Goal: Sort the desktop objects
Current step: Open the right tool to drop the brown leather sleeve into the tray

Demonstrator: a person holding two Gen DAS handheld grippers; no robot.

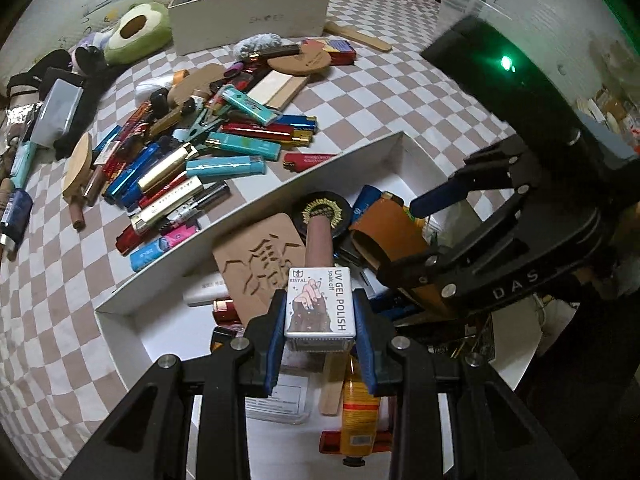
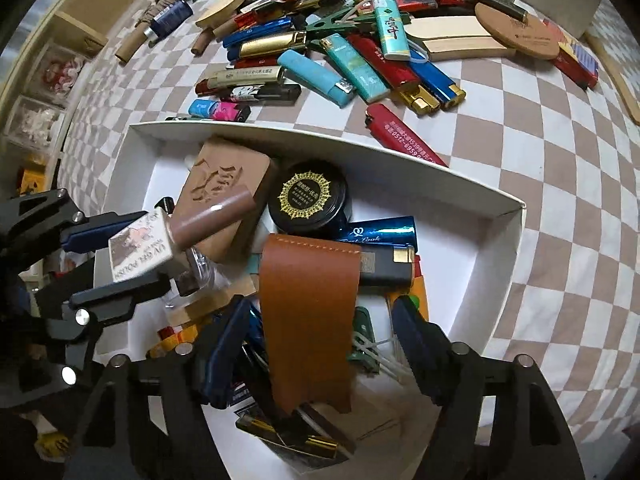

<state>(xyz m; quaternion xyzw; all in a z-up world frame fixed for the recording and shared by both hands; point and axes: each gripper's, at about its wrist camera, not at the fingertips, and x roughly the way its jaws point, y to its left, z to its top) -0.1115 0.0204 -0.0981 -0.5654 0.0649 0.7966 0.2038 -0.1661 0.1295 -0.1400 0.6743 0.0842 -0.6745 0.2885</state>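
Note:
My left gripper (image 1: 320, 312) is shut on a UV gel polish bottle (image 1: 320, 304) with a white label and a brown cap, held above the white box (image 1: 256, 200). It also shows in the right wrist view (image 2: 140, 248). My right gripper (image 2: 316, 340) is open over the box (image 2: 508, 232), its fingers either side of a brown leather piece (image 2: 308, 308) without touching it. In the left wrist view the right gripper (image 1: 404, 240) hangs over the box's right part. A pile of lighters (image 1: 192, 168) lies on the checked cloth beyond the box.
The box holds a carved wooden block (image 2: 224, 192), a black round tin (image 2: 308, 196), a blue lighter (image 2: 380, 236) and other items. A second white box (image 1: 248, 16) and an avocado plush (image 1: 136, 32) are at the back. Wooden discs (image 2: 516, 32) lie nearby.

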